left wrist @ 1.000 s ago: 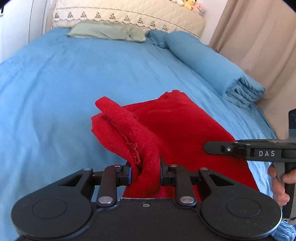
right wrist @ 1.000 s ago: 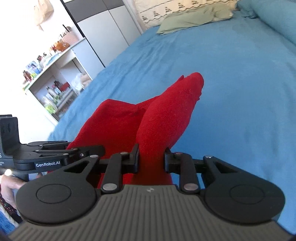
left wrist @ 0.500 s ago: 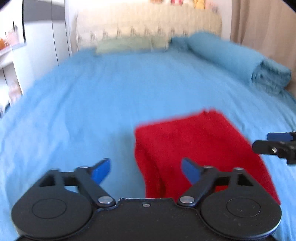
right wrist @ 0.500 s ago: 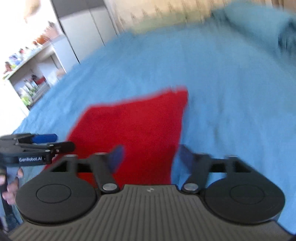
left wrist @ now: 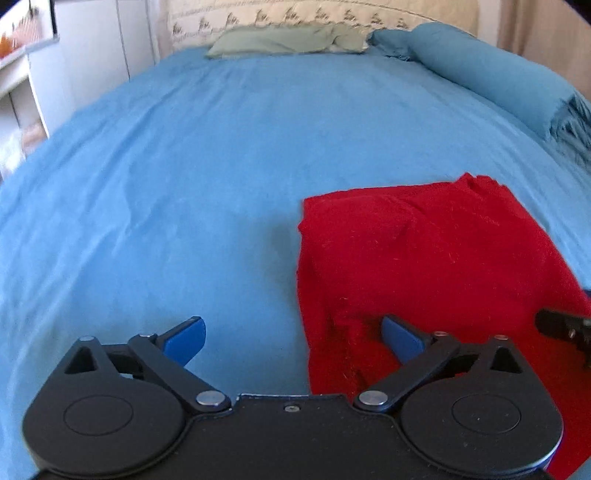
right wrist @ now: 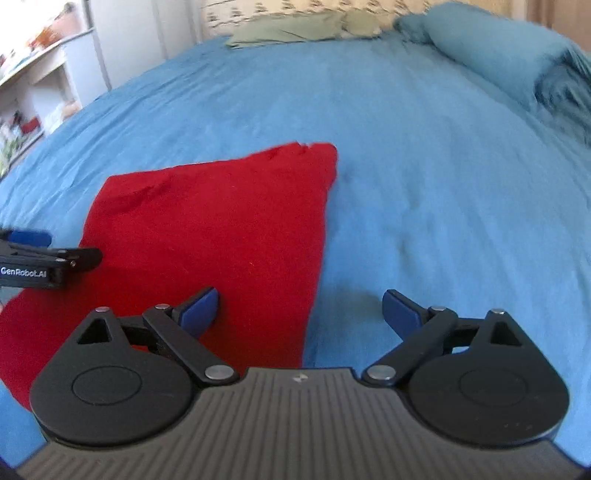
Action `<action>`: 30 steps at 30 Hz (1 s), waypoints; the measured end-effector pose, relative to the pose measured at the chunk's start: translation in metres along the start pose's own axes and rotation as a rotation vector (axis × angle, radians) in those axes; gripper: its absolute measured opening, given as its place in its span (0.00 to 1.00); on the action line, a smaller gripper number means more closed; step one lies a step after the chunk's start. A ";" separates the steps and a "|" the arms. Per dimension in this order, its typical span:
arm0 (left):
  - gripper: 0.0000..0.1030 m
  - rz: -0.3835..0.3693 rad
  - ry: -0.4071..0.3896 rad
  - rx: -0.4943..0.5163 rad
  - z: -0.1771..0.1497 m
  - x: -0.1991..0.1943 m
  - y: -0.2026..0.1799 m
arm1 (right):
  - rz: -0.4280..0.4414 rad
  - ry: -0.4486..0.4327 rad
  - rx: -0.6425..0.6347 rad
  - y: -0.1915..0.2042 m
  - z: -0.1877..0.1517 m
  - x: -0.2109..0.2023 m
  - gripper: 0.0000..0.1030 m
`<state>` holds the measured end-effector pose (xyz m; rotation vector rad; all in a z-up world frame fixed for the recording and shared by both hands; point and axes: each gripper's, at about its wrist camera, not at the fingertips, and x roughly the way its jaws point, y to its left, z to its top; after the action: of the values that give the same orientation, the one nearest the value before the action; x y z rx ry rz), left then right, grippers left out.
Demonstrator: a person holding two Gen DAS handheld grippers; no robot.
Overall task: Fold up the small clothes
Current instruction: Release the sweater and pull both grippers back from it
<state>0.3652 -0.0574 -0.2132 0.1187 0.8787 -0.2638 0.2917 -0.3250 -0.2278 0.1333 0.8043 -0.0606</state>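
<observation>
Both views ride on hand-held grippers and look forward and down along their own fingers, low over the bed (left wrist: 221, 166).

The left wrist view sits at the left edge of the red cloth (left wrist: 424, 266), facing the headboard (left wrist: 295, 16); the right gripper's tip (left wrist: 561, 325) enters at its right edge.

The right wrist view sits at the cloth's right edge (right wrist: 221, 229), facing the same way, with the left gripper (right wrist: 48, 258) at its left edge.

Both share the cloth, the green pillow (left wrist: 277, 40), the rolled blue blanket (right wrist: 491, 48) and the shelves (right wrist: 29, 92) on the left.
</observation>
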 end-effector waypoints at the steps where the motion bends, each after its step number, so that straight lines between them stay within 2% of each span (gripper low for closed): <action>1: 1.00 -0.006 0.009 -0.011 0.002 0.000 0.002 | -0.001 0.002 0.013 0.000 0.000 -0.001 1.00; 5: 0.93 0.026 -0.013 -0.031 0.007 -0.038 0.006 | -0.030 -0.033 -0.027 0.005 0.009 -0.026 1.00; 8: 0.93 -0.012 -0.081 -0.065 0.012 -0.086 0.010 | -0.045 -0.124 -0.061 0.009 0.015 -0.079 1.00; 11: 0.95 -0.013 -0.152 -0.075 0.010 -0.148 0.011 | -0.052 -0.161 -0.048 0.010 0.023 -0.136 1.00; 13: 1.00 0.000 -0.196 -0.075 0.006 -0.192 0.010 | -0.046 -0.175 -0.024 0.010 0.027 -0.176 1.00; 16: 1.00 0.010 -0.237 -0.071 -0.007 -0.251 0.007 | -0.058 -0.171 0.005 0.014 0.033 -0.226 1.00; 18: 1.00 0.030 -0.233 -0.061 -0.018 -0.278 0.004 | -0.101 -0.177 0.021 0.019 0.030 -0.259 1.00; 22: 1.00 0.057 -0.208 -0.065 -0.048 -0.322 -0.001 | -0.121 -0.145 0.014 0.028 0.015 -0.305 1.00; 30: 1.00 0.086 -0.107 -0.096 -0.102 -0.349 -0.012 | -0.116 -0.041 0.023 0.046 -0.043 -0.359 1.00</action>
<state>0.0742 0.0151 -0.0078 0.0529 0.7764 -0.1460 0.0173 -0.2717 0.0067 0.1068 0.7698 -0.1811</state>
